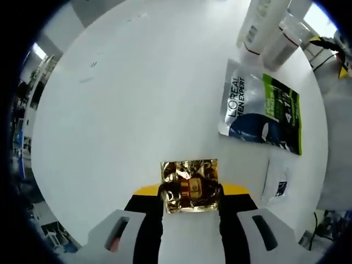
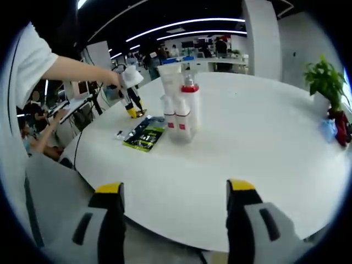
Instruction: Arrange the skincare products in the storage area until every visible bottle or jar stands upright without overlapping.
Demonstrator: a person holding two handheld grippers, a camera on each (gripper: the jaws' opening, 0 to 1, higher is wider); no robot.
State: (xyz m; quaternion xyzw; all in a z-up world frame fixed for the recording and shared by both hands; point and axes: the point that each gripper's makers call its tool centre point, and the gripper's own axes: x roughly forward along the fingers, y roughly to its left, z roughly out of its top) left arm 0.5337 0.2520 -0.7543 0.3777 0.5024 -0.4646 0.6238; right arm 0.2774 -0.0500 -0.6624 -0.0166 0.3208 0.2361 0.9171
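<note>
My left gripper (image 1: 191, 192) is shut on a crinkled gold foil sachet (image 1: 187, 171), held just above the white round table (image 1: 137, 99). A grey and green L'Oreal Men Expert sachet (image 1: 261, 107) lies flat to the right, with a small white sachet (image 1: 276, 184) below it. White bottles and tubes (image 1: 269, 30) stand at the top right. In the right gripper view the same cluster of white bottles (image 2: 179, 110), one with a red collar, stands upright mid-table beside the green sachet (image 2: 144, 135). My right gripper (image 2: 174, 190) is open at the table's near edge, holding nothing.
A person's arm (image 2: 77, 69) reaches over the far left of the table with the left gripper (image 2: 131, 102). A potted plant (image 2: 324, 82) stands at the right edge. Seated people (image 2: 33, 137) and desks lie beyond the table. Cables (image 1: 324, 52) run off the top right.
</note>
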